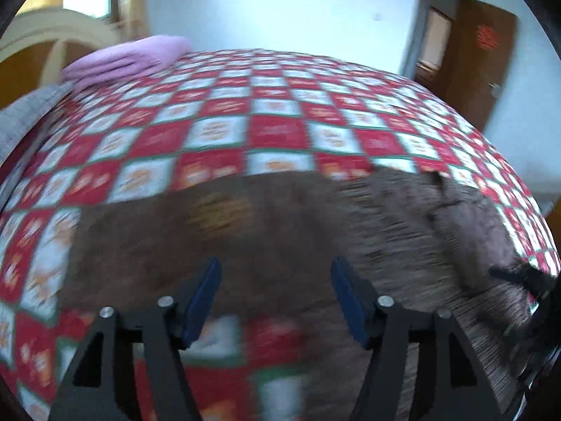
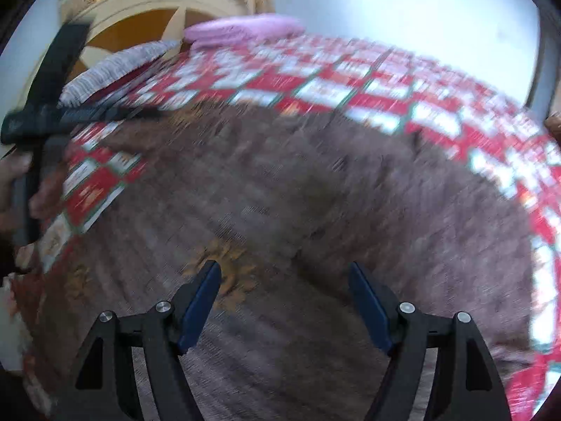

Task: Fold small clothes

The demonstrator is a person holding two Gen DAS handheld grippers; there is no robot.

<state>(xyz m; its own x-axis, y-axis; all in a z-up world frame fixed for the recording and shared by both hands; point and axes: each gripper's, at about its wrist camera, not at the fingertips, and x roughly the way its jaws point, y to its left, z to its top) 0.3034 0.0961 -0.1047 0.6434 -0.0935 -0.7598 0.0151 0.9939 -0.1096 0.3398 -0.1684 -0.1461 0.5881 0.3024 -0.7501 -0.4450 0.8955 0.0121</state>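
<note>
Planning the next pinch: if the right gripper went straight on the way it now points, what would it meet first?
Most likely the brown garment spread on the checkered cloth. The right gripper has open, empty jaws pointing down at it, near its orange print. Blur leaves depth unclear.

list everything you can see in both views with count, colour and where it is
garment: one, brown with an orange print, spread flat on the bedcover
bedcover: one, red and white checks with green lines, over the bed
folded cloth: one, pink, far left corner of the bed
pillow: one, grey patterned, left edge beside the pink cloth
headboard: one, cream, behind the pillow
door: one, brown, far right
left tool: black, blue pads, open above the garment
right tool: black, blue pads, open above the garment
</note>
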